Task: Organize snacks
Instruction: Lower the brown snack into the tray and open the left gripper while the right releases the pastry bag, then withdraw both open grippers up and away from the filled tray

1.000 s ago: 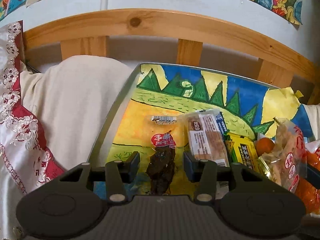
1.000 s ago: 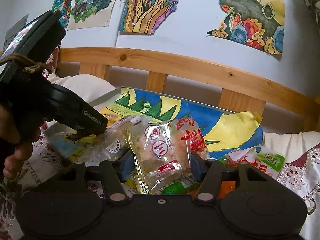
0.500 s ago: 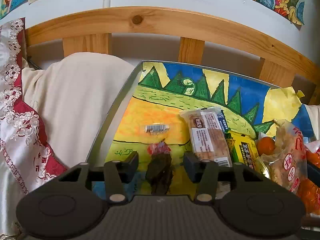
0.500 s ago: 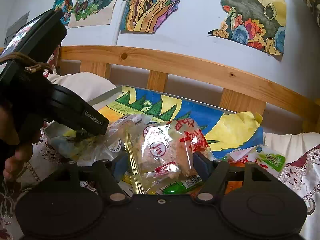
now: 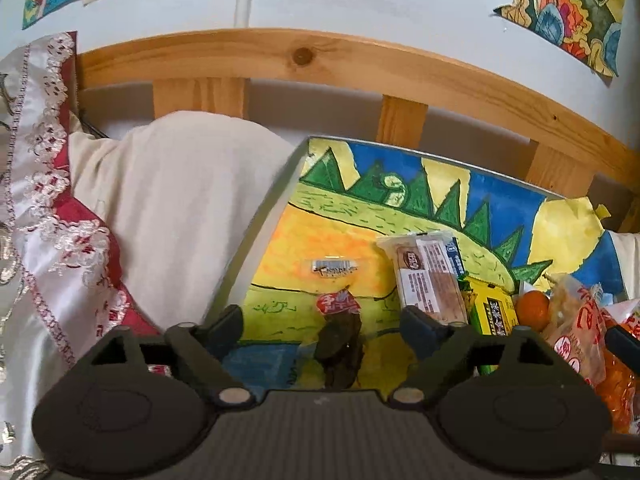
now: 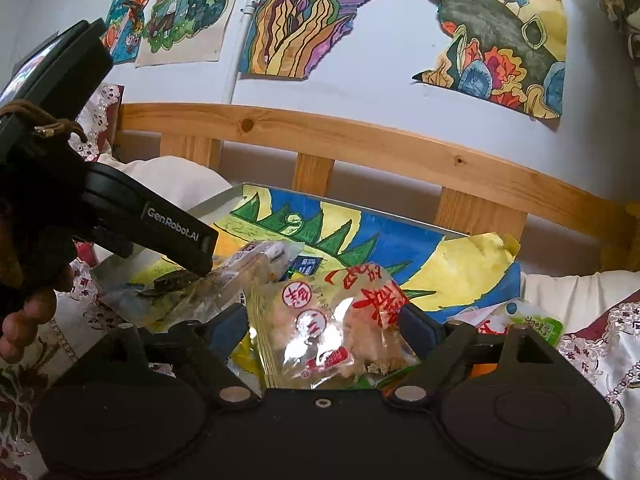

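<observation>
A painted tray (image 5: 280,184) lies on the bed and holds snacks. My left gripper (image 5: 322,330) is open wide over its left part, with a clear packet of dark dried snack with a red label (image 5: 339,336) lying on the tray between the fingers. A wrapped cake bar (image 5: 430,276), a yellow packet (image 5: 490,310) and an orange (image 5: 532,308) lie to the right. My right gripper (image 6: 324,330) is open around a clear bag of pale snack with red print (image 6: 340,320); the fingers stand apart from it.
A wooden slatted headboard (image 5: 320,60) runs behind the tray, with a cream pillow (image 5: 172,200) to the left. Red and white lace bedding (image 5: 52,240) lies at far left. A green-labelled packet (image 6: 532,326) lies right of the tray. The left gripper's body (image 6: 120,216) shows in the right view.
Both grippers have opened wider. The left gripper has let go of the dark snack packet, which now lies on the tray. The right fingers have spread away from the pale snack bag.
</observation>
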Tool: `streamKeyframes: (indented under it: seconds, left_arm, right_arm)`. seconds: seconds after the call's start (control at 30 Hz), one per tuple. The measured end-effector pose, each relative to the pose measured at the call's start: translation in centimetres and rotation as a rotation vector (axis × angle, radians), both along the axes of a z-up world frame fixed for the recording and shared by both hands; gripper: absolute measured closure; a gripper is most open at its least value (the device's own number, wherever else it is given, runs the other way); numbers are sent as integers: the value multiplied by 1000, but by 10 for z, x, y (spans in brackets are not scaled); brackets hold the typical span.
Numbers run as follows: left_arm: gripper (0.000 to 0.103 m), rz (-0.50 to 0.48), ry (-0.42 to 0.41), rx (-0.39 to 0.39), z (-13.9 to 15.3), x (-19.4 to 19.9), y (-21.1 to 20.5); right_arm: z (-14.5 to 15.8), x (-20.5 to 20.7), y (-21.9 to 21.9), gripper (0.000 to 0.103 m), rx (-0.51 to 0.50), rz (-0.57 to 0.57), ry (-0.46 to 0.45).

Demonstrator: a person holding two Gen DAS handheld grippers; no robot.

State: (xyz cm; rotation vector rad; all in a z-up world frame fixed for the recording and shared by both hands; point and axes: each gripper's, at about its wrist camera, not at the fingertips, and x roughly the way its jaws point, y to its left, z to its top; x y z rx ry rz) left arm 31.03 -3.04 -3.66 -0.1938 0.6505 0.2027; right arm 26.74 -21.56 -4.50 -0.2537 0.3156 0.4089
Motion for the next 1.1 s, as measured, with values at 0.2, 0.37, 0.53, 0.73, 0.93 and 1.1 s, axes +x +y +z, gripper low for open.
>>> streamKeyframes:
  seconds: [0.2,0.37,0.53,0.73,0.93,1.1]
  left_arm:
    - [4,24,-12,4,7,-9,3]
    - [3,22,-27,12,15,-19,4]
    - [1,29,-48,22,24,-34,6]
    - [1,33,-48,36,33,-56,11]
    - [1,48,-71,37,43,-90,13]
    - [1,31,-95,53,52,-121,13]
  right_arm:
    - [5,-5,-2,14,13,-12,-19]
    - [9,-10,-3,13,16,-20,-28]
    - [16,-20,-3,11,28,-29,-35]
    - [31,-38,-4,8,39,-44,-46]
    - [52,-63,-7,6,69,-59,-62]
    - [63,-85,-7,2,84,-73,-72]
